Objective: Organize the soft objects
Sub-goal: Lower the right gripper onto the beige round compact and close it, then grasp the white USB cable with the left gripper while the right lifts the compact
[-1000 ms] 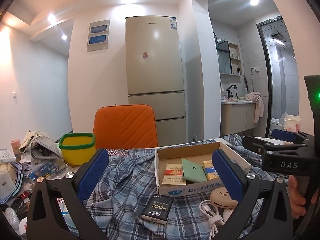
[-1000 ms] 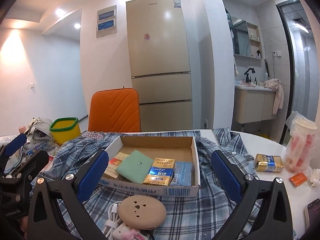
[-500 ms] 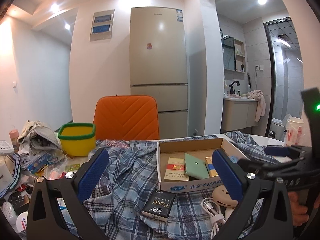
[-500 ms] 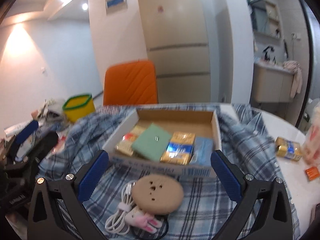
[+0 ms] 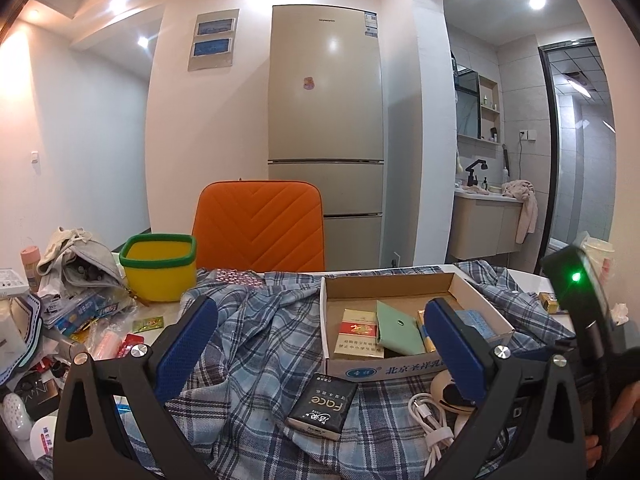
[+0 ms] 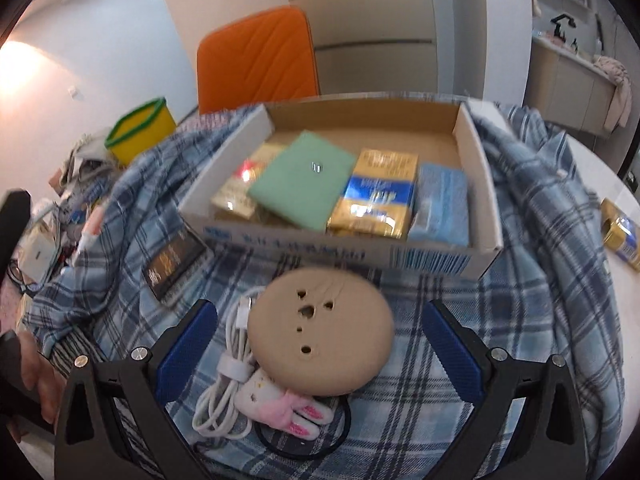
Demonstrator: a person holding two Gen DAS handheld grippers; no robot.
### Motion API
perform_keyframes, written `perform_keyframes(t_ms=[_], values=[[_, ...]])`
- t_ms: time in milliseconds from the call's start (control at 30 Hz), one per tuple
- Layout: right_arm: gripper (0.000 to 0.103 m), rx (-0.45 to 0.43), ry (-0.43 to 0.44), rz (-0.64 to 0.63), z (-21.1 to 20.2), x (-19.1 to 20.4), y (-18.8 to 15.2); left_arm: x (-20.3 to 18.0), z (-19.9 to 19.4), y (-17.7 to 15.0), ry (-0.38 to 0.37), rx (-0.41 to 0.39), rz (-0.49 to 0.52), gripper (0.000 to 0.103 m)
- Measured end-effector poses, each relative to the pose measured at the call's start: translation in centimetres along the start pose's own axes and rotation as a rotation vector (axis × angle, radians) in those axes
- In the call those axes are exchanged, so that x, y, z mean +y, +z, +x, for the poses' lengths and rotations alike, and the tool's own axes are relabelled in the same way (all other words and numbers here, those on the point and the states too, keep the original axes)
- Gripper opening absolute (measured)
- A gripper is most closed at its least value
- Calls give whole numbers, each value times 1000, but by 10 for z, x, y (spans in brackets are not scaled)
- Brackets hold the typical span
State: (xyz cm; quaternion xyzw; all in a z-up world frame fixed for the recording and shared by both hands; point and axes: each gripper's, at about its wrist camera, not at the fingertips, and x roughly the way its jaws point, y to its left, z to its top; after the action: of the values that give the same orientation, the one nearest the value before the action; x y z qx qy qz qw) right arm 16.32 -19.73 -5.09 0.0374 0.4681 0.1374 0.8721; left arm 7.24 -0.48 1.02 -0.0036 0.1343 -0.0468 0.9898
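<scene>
- Both pairs of blue-padded fingers stand wide apart and hold nothing: the right gripper (image 6: 320, 340) hangs low with the round tan pad (image 6: 320, 330) between its fingers, while the left gripper (image 5: 320, 344) hovers above the plaid shirt (image 5: 256, 344).
- Round tan pad rests on the shirt, just in front of the cardboard box (image 6: 348, 254), with a coiled white cable (image 6: 228, 376) touching its left edge and a small pink-and-white bunny plush (image 6: 286, 404) at its near edge.
- Plaid shirt is spread rumpled over the desk (image 6: 592, 164) and lies under the box.
- Inside the box sit a green pouch (image 6: 302, 178), gold packs and a pale blue pack, side by side.
- Black "Face" tissue pack (image 5: 323, 406) lies on the shirt left of the cable.
- Yellow bin (image 5: 159, 266) with a green rim stands at the far left, beside an orange chair (image 5: 260, 226).
</scene>
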Motion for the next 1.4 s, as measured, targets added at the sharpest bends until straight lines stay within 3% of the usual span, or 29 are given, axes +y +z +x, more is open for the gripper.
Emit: perform_keyframes(t_ms=[233,400,567,900,1067,1233,1400], values=[[102,42,8,3,9,0,0,3,3,0,2,11,-8,103],[86,81,14,9,16,0,-1,7,8,0,3,33,-27,103],[83,68,19,18,13,-1,-2,10,10,-1,4,47,-44,103],[82,-40,25,1,-15,0,-3,6,9,-2,-15,49,-24,103],[82,-163,-40,-19,-46,1,0,-1,8,-1,-15,53,15,103],[82,-299,-116,-13,-82,-4,1,-15,14,2,-32,139,81,102],[82,-324,-130,6,-91,-9,3,-38,18,4,-47,251,151,90]])
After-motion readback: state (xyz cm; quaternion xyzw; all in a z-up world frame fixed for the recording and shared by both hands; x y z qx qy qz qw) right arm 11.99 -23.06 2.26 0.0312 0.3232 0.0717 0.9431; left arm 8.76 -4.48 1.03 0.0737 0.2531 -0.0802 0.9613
